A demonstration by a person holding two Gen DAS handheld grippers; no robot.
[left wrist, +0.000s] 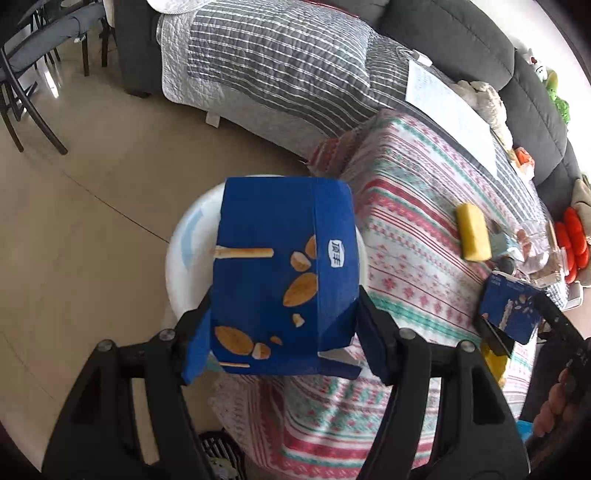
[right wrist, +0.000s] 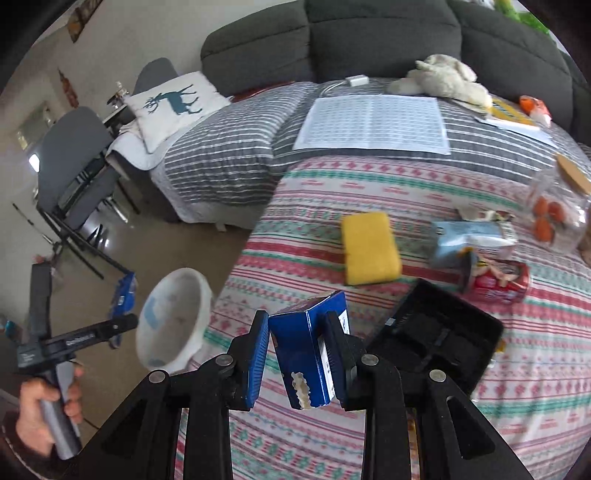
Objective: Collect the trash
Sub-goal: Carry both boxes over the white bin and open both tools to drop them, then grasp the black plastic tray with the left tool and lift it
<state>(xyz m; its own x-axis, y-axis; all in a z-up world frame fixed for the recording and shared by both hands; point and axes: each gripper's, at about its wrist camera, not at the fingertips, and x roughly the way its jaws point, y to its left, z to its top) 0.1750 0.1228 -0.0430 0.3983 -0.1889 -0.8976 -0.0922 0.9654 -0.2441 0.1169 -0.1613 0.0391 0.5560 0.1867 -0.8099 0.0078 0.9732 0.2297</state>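
Left wrist view: my left gripper [left wrist: 284,332] is closed on a big blue snack box [left wrist: 284,273], pads pressing both its sides, and the box hangs right over the white plastic bin [left wrist: 184,243] that stands on the tiled floor [left wrist: 92,221] just beside the table edge. My right gripper [right wrist: 299,354] is clamped on a smaller blue carton [right wrist: 314,354], tilted, its torn end toward the camera, held above the patterned tablecloth [right wrist: 369,192] near the table's left edge. Just right of it lies a black plastic tray [right wrist: 439,332], close enough to touch my right finger's side; I cannot tell if it does. Beyond the tray lie a crushed red can [right wrist: 498,282] and a pale blue crumpled packet [right wrist: 472,238], touching one another, with a yellow sponge [right wrist: 369,247] to their left and a glass jar [right wrist: 557,218] on its side at the far right. Behind the table runs the grey sofa [right wrist: 369,33] under a striped quilt [right wrist: 229,147], carrying a printed sheet [right wrist: 373,123] and a plush toy [right wrist: 443,79]. Open floor spreads left of the bin toward the dark chairs [right wrist: 74,177].
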